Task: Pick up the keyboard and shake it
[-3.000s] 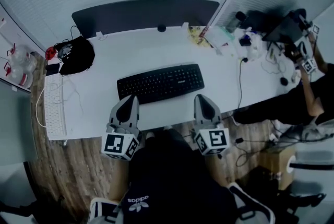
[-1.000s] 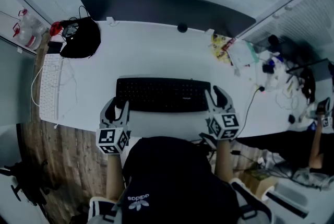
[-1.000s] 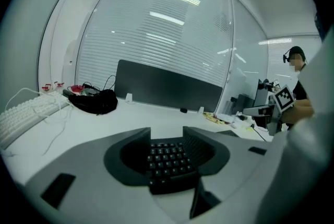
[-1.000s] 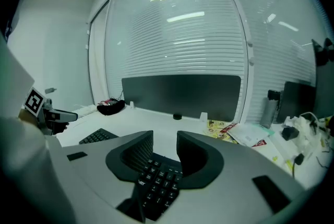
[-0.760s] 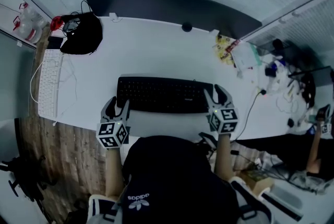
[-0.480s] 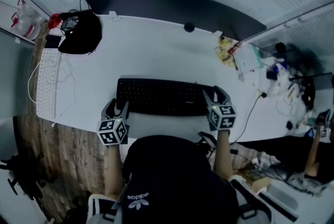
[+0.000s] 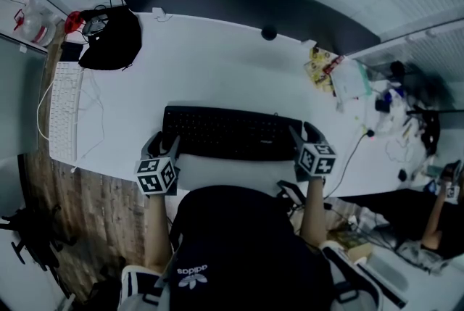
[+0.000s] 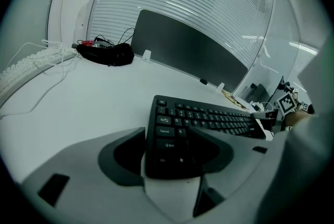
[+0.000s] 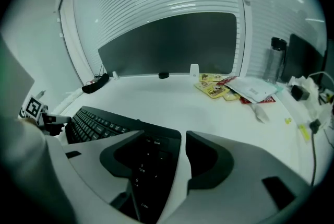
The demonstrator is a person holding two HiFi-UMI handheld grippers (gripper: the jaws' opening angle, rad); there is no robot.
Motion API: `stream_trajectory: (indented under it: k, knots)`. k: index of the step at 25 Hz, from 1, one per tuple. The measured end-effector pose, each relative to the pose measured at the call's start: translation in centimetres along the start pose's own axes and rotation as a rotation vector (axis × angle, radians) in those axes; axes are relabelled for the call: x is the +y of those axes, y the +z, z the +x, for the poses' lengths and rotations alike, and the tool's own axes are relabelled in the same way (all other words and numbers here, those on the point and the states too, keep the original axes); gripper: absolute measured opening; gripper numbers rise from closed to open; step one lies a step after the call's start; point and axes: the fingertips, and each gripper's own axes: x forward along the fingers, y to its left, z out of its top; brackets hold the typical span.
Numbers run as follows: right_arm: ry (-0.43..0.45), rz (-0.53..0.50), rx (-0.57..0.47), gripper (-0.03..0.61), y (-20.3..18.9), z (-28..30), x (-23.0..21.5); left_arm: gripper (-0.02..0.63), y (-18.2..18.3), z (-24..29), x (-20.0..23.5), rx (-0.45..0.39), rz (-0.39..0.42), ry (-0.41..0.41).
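Observation:
A black keyboard lies flat on the white desk, in front of the person. My left gripper straddles its left end. In the left gripper view the keyboard reaches in between the wide-spread jaws of that gripper, and a strip of desk shows beside the left jaw. My right gripper is at the keyboard's right end, jaws opening. In the right gripper view the number-pad end lies between the jaws of that gripper, with the right jaw standing apart from it.
A black bag with cables lies at the back left, and a white keyboard at the desk's left edge. A dark panel runs along the back. Snack packets and cluttered gear lie to the right.
Both grippers' jaws have spread wider at the keyboard's ends over the last second. The keyboard lies on the desk in the same spot. The head view has shifted slightly.

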Motion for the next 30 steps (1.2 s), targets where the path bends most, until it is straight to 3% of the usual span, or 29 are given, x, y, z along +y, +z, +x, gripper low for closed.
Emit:
stream_trajectory:
  k: [8,12,17,25,30]
  knots:
    - [0.104,0.121,0.028,0.224,-0.9,0.0,0.2,0.239,-0.7,0.3,0.3,0.036,-0.053,-0.023]
    - [0.173,0.223,0.054,0.224,-2.0,-0.3,0.5,0.239,-0.8,0.3,0.3,0.045,-0.046,-0.045]
    - [0.212,0.278,0.046,0.221,-1.9,0.1,0.9,0.238,-0.7,0.3,0.4,0.032,-0.043,-0.047]
    - [0.153,0.211,-0.013,0.218,-1.2,-0.4,1.1,0.238,-0.8,0.0,0.4,-0.002,-0.040,-0.033]
    - [0.105,0.056,-0.159,0.218,2.9,-2.5,2.4,0.238,-0.6,-0.8,0.6,-0.064,-0.067,-0.032]
